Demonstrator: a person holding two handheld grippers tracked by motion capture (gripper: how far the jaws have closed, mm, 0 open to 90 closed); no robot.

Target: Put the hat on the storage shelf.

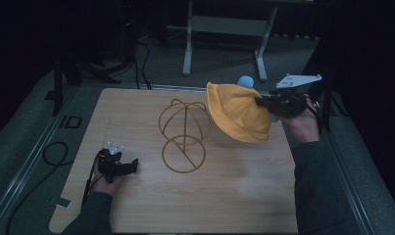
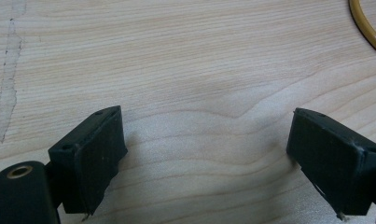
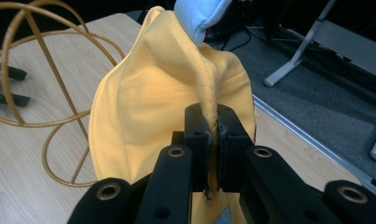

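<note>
A yellow cloth hat [image 1: 239, 112] with a pale blue part [image 1: 245, 81] at its top hangs in the air at the table's right, just right of a gold wire hat stand [image 1: 183, 128]. My right gripper [image 1: 261, 102] is shut on a fold of the hat [image 3: 176, 88], pinched between its jaws [image 3: 212, 128]. The stand's dome and ring base [image 3: 41, 107] lie to the hat's left. My left gripper [image 1: 134, 165] rests low on the table's front left, open, with bare wood between its fingers [image 2: 90, 154]. A bit of the stand's ring [image 2: 367, 28] shows at that view's top right.
The wooden table [image 1: 234, 196] has bare room in front and at the left. A strip of old tape residue [image 2: 8, 70] marks the wood. Beyond the far edge stand metal desk legs [image 1: 187, 44] and cables [image 1: 141, 58] on grey floor.
</note>
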